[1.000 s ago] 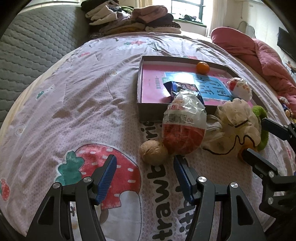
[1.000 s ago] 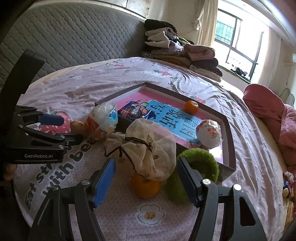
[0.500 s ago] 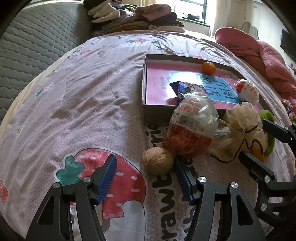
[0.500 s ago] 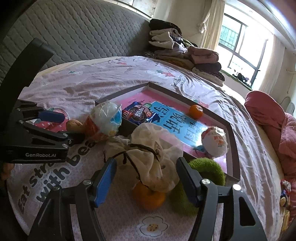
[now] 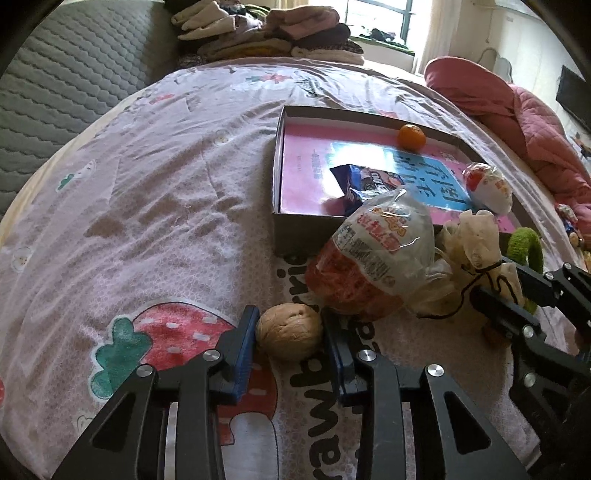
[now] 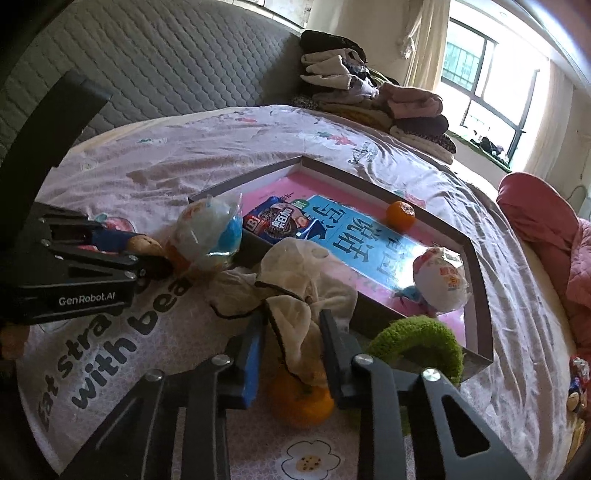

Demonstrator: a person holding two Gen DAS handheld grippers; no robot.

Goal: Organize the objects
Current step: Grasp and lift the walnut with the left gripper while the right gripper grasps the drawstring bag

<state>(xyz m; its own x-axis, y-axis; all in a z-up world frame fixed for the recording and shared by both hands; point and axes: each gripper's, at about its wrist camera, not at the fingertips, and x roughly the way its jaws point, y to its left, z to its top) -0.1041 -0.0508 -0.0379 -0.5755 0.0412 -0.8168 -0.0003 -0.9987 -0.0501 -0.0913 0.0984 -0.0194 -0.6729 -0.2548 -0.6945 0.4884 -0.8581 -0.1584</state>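
My left gripper [image 5: 290, 338] is shut on a walnut [image 5: 289, 335] that rests on the bedsheet; the walnut also shows in the right wrist view [image 6: 144, 244]. A wrapped toy egg [image 5: 376, 262] lies just beyond it against the shallow box [image 5: 291, 230]. My right gripper [image 6: 291, 354] is shut on a cream drawstring pouch [image 6: 295, 295], above an orange [image 6: 301, 404] and beside a green fuzzy ring [image 6: 417, 341]. The box [image 6: 476, 295] holds a small orange [image 6: 400, 214], a blue snack packet [image 6: 280, 223] and another wrapped egg [image 6: 441, 278].
Folded clothes [image 5: 273, 31] are stacked at the far end of the bed. A red quilt [image 5: 517, 107] lies at the right. A grey padded headboard [image 6: 155, 70] runs along the left. Small toys [image 6: 574, 391] lie at the bed's right edge.
Both grippers moved forward and closed. The left closed on the walnut, the right on the cream pouch.
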